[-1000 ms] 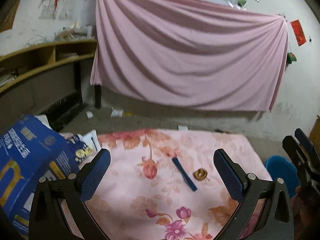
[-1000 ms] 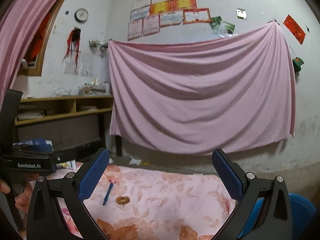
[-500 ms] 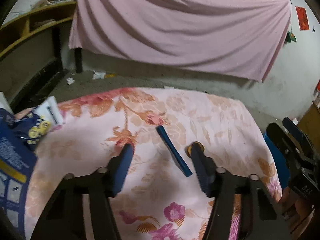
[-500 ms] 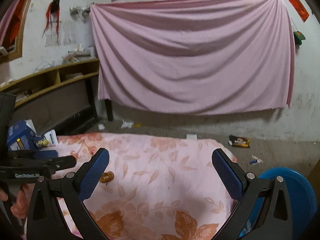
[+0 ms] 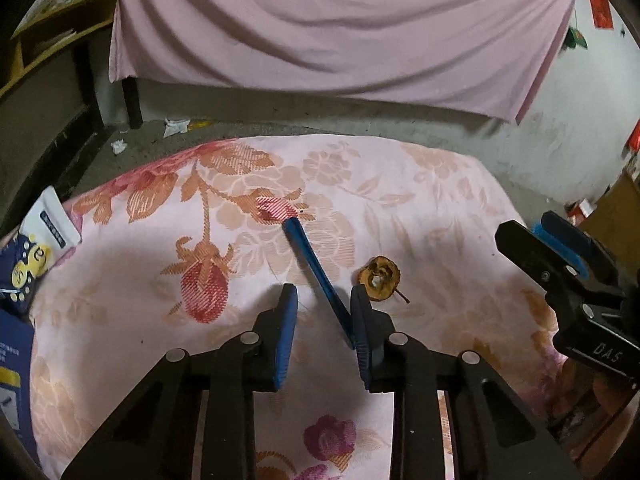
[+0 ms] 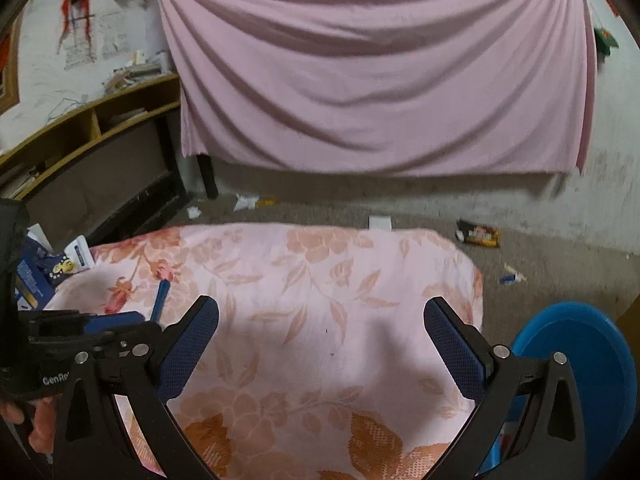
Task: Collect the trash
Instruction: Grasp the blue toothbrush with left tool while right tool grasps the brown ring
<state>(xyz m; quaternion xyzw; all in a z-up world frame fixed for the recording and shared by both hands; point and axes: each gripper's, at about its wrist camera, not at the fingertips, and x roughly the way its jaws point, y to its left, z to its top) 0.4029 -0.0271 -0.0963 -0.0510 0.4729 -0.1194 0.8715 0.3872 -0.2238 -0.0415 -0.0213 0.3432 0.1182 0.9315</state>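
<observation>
A thin blue strip point(image 5: 310, 258) lies slanted on the floral cloth point(image 5: 420, 200); it also shows as the blue strip point(image 6: 160, 300) in the right wrist view. My left gripper point(image 5: 324, 292) is down over its near end, jaws closing, with the strip between them against the right pad point(image 5: 360, 320). The left pad point(image 5: 286, 328) stands clear of it. A brown dried ring of peel point(image 5: 379, 278) lies just right of the gripper. My right gripper point(image 6: 320, 308) hovers open over bare cloth with nothing between its fingers.
Blue cartons and a white packet point(image 5: 48, 224) crowd the cloth's left edge. A blue round bin point(image 6: 580, 368) stands low at the right. Wrappers point(image 6: 478, 234) and paper scraps litter the floor beyond the cloth, below a pink hanging sheet point(image 6: 360, 80).
Both grippers tipped downward and came closer to the cloth. The left jaws narrowed from wide apart to a small gap around the strip's near end. The right jaws stayed wide.
</observation>
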